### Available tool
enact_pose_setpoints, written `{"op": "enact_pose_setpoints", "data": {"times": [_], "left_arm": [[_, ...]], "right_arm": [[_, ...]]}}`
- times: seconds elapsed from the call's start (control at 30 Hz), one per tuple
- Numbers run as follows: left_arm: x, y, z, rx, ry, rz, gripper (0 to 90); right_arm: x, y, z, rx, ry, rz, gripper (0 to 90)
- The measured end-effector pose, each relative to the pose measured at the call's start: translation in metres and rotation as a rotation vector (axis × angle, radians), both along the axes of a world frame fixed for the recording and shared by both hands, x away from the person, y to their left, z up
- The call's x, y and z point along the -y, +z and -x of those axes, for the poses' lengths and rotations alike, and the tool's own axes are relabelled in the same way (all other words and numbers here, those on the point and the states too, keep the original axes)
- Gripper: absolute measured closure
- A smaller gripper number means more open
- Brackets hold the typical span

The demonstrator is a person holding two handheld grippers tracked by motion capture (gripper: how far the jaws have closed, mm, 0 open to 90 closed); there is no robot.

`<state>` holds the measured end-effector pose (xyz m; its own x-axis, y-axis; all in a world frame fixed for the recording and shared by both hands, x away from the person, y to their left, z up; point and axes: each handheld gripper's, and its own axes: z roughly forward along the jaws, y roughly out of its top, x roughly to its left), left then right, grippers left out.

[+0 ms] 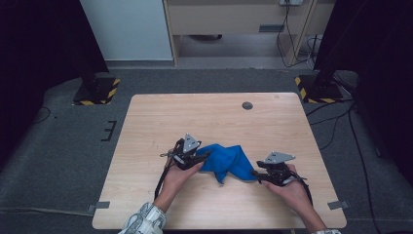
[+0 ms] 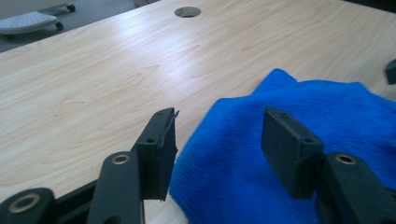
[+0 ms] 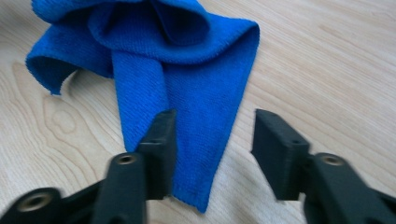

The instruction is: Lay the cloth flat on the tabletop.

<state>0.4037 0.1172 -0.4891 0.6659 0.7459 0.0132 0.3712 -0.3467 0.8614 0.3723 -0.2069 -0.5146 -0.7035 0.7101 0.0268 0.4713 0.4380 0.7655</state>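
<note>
Light wood worktop (image 1: 160,122), crumpled blue cloth (image 1: 229,161) lying toward its near edge, hands low either side: left claw (image 2: 217,149) and right claw (image 3: 212,154) both part-open, cloth between the jaws, unclamped.

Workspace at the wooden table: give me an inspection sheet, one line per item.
Surface: light wooden table, round grommet hole near the far edge.
Job's things: blue cloth, crumpled between the grippers.
Clutter: nothing seen.
Grippers: left gripper open, cloth between its jaws, unpinched; right gripper open over a cloth corner.
Cables: gripper cable along the left forearm; floor cables at right.
Surroundings: grey carpet, striped stand bases.
</note>
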Motion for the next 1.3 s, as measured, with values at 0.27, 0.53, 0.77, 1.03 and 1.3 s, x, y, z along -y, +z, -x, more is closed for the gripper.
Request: {"op": "enact_pose_setpoints", "data": {"times": [0.27,0.53,0.77,1.03,1.3], "left_arm": [[0.015,0.006,0.024,0.017,-0.06,0.015,40.1],[0.035,0.003,0.033,0.009,-0.123,0.023,35.2],[0.045,0.003,0.037,0.0,-0.156,0.04,32.7],[0.056,-0.009,0.032,-0.005,-0.168,-0.027,27.4],[0.044,-0.008,0.027,-0.042,-0.136,-0.027,69.0]], "right_arm": [[-0.003,-0.001,-0.002,-0.012,0.034,0.016,74.8],[-0.005,-0.004,-0.003,-0.022,0.03,0.022,73.3],[-0.007,-0.006,-0.003,-0.034,0.034,0.033,68.1],[-0.008,-0.008,-0.005,-0.037,0.023,0.031,60.2],[-0.012,-0.012,-0.004,-0.058,0.041,0.068,62.3]]}}
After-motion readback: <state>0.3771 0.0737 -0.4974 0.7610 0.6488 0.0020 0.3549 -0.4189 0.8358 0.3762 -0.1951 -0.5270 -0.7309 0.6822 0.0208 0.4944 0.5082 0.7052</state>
